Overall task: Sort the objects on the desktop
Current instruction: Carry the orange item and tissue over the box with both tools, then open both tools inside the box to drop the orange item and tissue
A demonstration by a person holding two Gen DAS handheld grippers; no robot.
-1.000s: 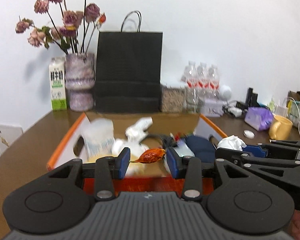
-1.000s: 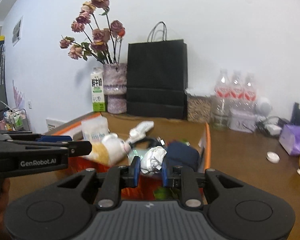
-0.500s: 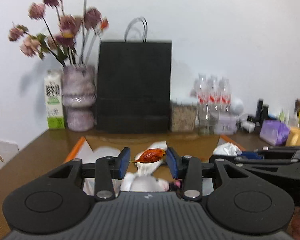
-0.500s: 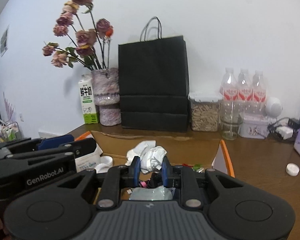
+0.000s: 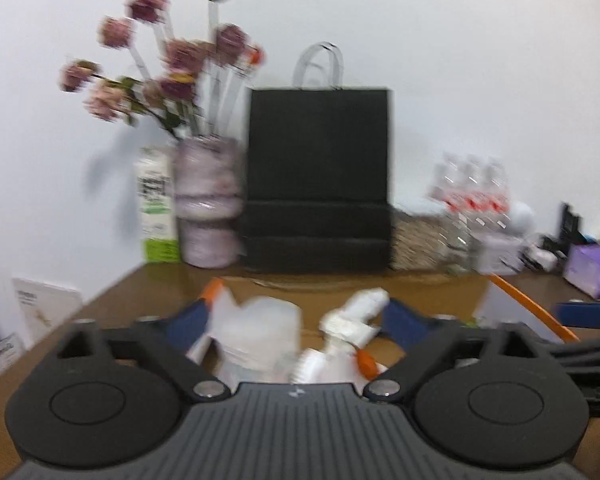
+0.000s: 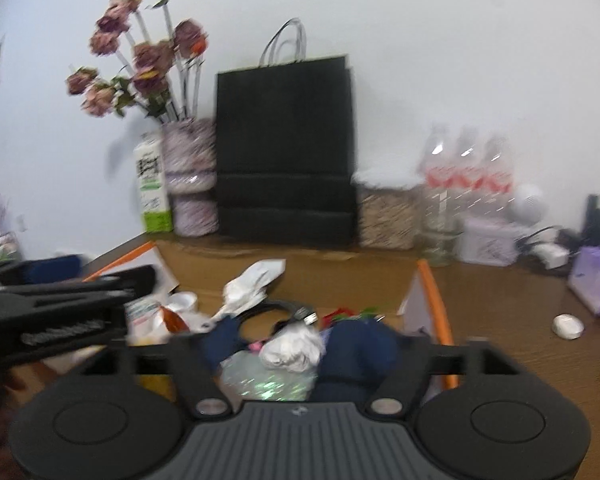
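Both views are blurred by motion. My left gripper [image 5: 296,322] is open over the orange-rimmed cardboard box [image 5: 516,292]. An orange-red scrap [image 5: 366,362] lies free below it among white packets [image 5: 260,336]; the scrap also shows in the right wrist view [image 6: 172,320]. My right gripper [image 6: 296,340] is open above the same box [image 6: 432,288]. A crumpled white paper ball [image 6: 294,346] sits loose between its fingers on the box's contents. The left gripper shows at the left of the right wrist view [image 6: 76,304].
Behind the box stand a black paper bag [image 5: 318,184], a vase of dried roses [image 5: 208,204], a milk carton [image 5: 156,208], a grain jar [image 6: 388,212] and water bottles [image 6: 468,176]. A purple pack [image 6: 598,280] and a small white cap [image 6: 567,326] lie on the table at right.
Both grippers have opened wide. The orange-red scrap has dropped from the left gripper into the box and the paper ball has left the right gripper's grip. Both views moved and blurred.
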